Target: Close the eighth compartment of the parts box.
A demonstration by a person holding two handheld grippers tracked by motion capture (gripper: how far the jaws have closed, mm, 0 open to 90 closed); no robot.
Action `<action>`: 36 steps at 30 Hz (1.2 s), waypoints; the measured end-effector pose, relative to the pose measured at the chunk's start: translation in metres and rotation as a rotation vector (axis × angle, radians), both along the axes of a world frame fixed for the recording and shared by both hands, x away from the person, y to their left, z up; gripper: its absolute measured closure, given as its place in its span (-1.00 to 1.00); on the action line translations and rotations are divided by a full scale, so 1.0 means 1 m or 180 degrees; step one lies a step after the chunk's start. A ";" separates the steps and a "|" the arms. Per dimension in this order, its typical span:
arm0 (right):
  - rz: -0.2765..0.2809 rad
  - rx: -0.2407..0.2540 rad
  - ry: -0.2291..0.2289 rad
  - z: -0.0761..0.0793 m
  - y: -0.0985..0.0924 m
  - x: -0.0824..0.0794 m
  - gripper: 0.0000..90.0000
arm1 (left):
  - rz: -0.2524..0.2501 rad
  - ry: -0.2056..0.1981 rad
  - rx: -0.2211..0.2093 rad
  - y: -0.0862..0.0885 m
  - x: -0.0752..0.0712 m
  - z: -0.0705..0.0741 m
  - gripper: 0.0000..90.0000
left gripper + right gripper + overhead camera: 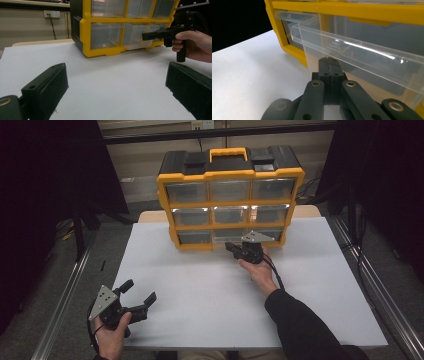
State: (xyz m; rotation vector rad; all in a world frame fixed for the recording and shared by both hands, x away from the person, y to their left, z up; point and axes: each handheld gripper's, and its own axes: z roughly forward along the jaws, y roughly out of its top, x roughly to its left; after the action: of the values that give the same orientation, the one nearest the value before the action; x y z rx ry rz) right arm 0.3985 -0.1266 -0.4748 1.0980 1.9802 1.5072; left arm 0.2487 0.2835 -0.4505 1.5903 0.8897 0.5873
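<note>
The clear drawer (362, 60) sits partly pulled out in the bottom row of the yellow organizer (230, 195) at twelve o'clock on the white surface (200, 295); it looks light, thin, slippery plastic, best held by its front lip. Left tongs (137, 296) rest spread at seven o'clock; right tongs (329, 66), pressed together, pinch that drawer's front.

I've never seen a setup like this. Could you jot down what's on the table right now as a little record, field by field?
Table: white top
Main object: yellow and black drawer cabinet with a carry handle, nine clear drawers in three rows
Open drawer: bottom middle drawer, pulled partly out
Right gripper: at the front of that drawer, jaws closed together; whether they pinch the drawer front is unclear
Left gripper: near the table's front left corner, jaws wide open, holding nothing
Person: one hand on each gripper, dark sleeve on the right arm
</note>
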 end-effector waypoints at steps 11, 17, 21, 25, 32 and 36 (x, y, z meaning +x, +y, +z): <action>-0.0045 0.0023 0.0000 0.000 0.001 0.004 1.00 | 0.0000 -0.0001 0.0002 0.000 0.000 0.000 -0.91; -0.0067 0.0027 0.0005 0.000 0.003 0.006 1.00 | 0.0000 0.0001 -0.0001 0.000 0.000 0.000 -0.91; -0.0104 0.0034 -0.0008 0.000 0.002 0.008 1.00 | -0.0001 -0.0002 -0.0005 0.000 0.000 0.000 -0.91; -0.0131 0.0022 -0.0011 0.000 0.002 0.010 1.00 | 0.0006 -0.0006 -0.0003 0.000 0.000 0.000 -0.91; -0.0125 0.0010 -0.0009 0.000 0.004 0.013 1.00 | 0.0002 0.0002 -0.0015 0.000 0.000 0.000 -0.91; -0.0146 -0.0014 -0.0015 0.000 0.004 0.015 1.00 | -0.0001 -0.0001 -0.0018 0.000 0.000 0.000 -0.91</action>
State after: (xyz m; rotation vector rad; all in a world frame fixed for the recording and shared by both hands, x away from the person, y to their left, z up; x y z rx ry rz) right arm 0.4136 -0.1226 -0.4746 1.1293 1.9409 1.4802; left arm 0.2485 0.2833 -0.4503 1.5850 0.8903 0.5843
